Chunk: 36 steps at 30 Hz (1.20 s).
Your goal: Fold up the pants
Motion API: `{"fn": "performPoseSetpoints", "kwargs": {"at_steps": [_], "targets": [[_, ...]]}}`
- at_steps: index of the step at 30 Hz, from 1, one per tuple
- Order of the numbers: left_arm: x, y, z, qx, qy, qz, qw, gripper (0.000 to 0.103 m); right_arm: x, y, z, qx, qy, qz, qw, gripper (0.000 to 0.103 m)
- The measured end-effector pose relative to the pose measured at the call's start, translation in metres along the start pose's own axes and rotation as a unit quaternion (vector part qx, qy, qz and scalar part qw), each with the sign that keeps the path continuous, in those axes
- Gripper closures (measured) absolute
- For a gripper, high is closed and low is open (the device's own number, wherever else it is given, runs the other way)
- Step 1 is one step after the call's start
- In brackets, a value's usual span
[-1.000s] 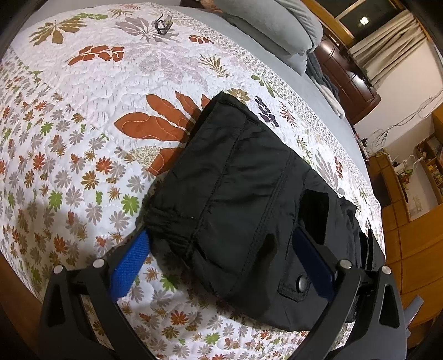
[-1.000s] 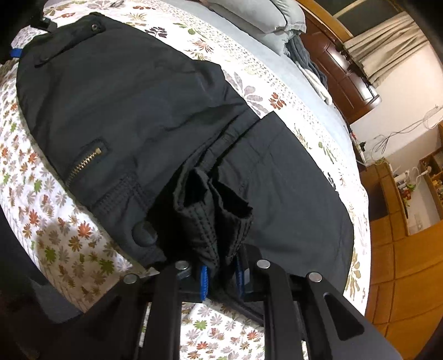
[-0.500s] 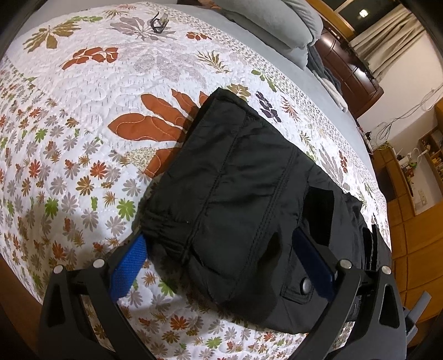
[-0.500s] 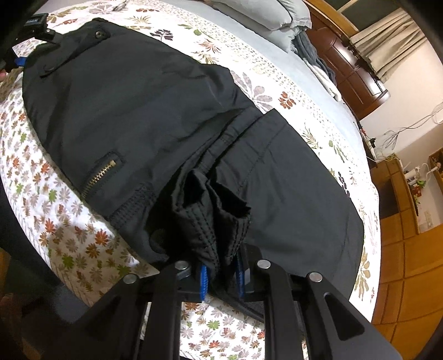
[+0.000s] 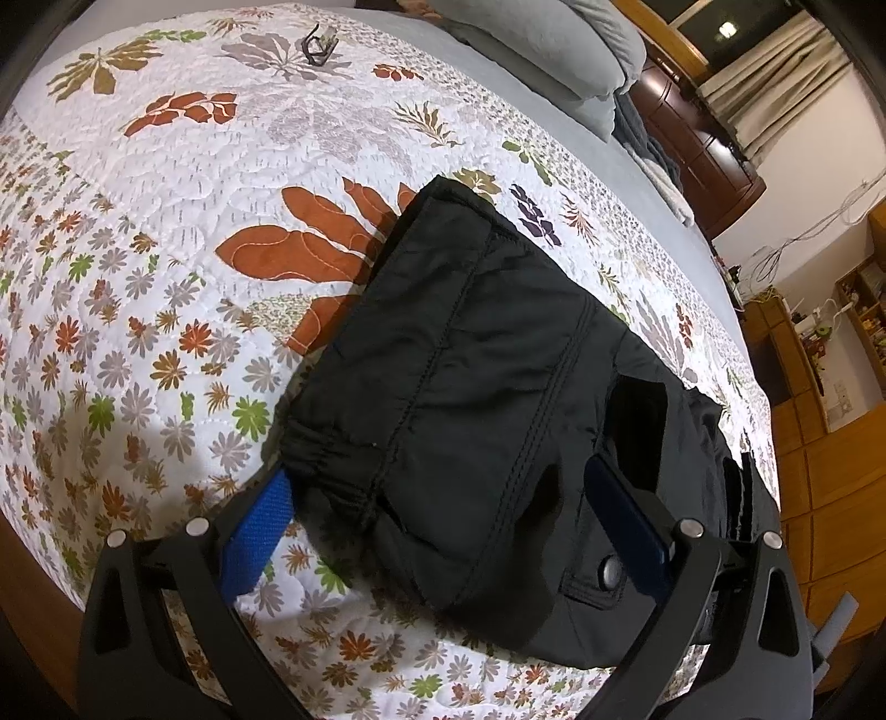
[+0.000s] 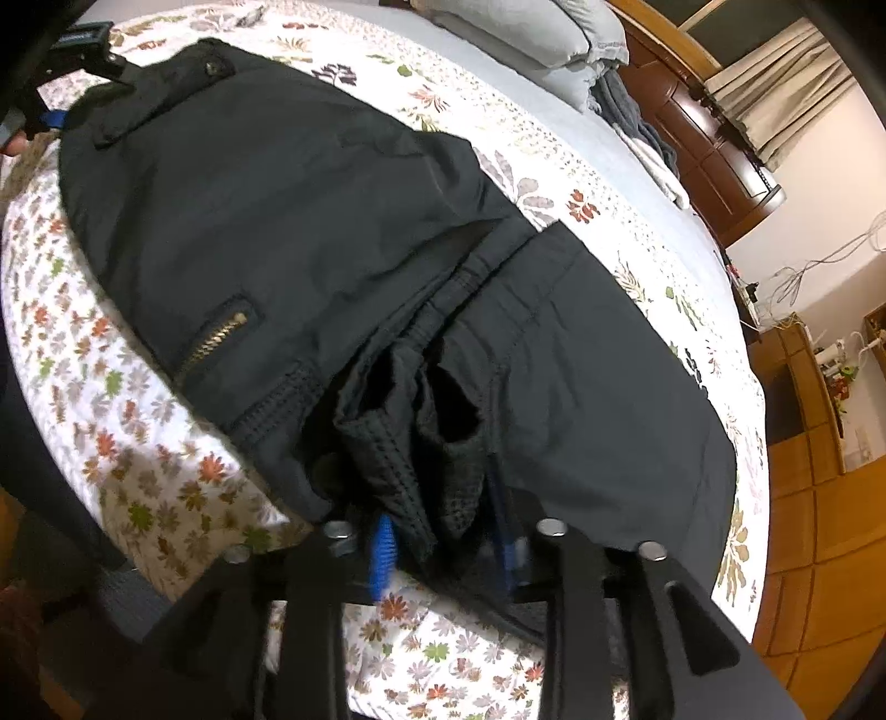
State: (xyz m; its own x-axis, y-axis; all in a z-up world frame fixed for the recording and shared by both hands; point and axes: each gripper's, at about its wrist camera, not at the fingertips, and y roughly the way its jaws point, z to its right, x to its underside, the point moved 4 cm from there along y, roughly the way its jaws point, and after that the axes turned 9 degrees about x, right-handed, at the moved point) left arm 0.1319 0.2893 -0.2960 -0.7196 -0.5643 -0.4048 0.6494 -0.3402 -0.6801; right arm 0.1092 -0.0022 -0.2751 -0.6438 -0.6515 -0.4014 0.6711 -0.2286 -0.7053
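Black pants (image 5: 487, 376) lie folded near the floral quilt's (image 5: 166, 232) front edge, left claw (image 5: 443, 509) spread wide astride them, right claw (image 6: 443, 548) pinching their bunched hem; pillows (image 5: 554, 44) well beyond.

left gripper (image 5: 443, 509) spread wide; right gripper (image 6: 443, 543) pinched (fabric between)

We could not identify the small dark metal object (image 5: 318, 43) far off on the floral quilted bedspread (image 5: 166, 266). The black fabric pants (image 6: 332, 221) hid the right gripper (image 6: 443, 531) fingertips and covered part of the left gripper (image 5: 443, 520) pad. The right-wrist view was motion-blurred. Shelf items (image 5: 825, 332) were too small to tell.
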Motion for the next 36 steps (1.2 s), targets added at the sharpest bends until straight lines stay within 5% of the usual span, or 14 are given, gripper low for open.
{"fn": "performPoseSetpoints", "kwargs": {"at_steps": [4,8,12,18,20,21,25,36], "targets": [[0.0,-0.003,-0.002,0.005,-0.002,0.003,1.0,0.003,0.006,-0.03,0.018,-0.047,0.039,0.041,0.997,0.032],[0.001,-0.006,-0.003,0.01,-0.005,0.005,0.9999,0.003,0.01,-0.038,0.043,-0.086,0.099,0.044,0.99,0.032],[0.001,-0.005,-0.003,0.009,-0.005,0.005,0.9999,0.003,0.009,-0.022,0.049,-0.111,0.121,0.019,0.986,0.042],[0.001,-0.006,-0.003,0.008,-0.004,0.004,0.9999,0.003,-0.001,-0.007,0.039,-0.131,0.108,0.014,0.985,0.042],[0.001,-0.005,-0.002,0.01,-0.005,0.005,0.9999,0.003,-0.003,0.001,0.036,-0.15,0.112,0.007,0.982,0.06],[0.001,-0.006,-0.003,0.011,-0.006,0.005,0.9999,0.003,-0.003,0.003,0.034,-0.161,0.114,0.003,0.98,0.078],[0.002,-0.006,-0.001,0.009,-0.005,0.004,0.9999,0.003,-0.005,-0.002,0.027,-0.155,0.093,0.011,0.983,0.089],[-0.001,-0.005,0.003,0.009,0.0,0.002,1.0,0.003,-0.009,-0.005,0.019,-0.198,0.075,0.015,0.977,0.091]]}}
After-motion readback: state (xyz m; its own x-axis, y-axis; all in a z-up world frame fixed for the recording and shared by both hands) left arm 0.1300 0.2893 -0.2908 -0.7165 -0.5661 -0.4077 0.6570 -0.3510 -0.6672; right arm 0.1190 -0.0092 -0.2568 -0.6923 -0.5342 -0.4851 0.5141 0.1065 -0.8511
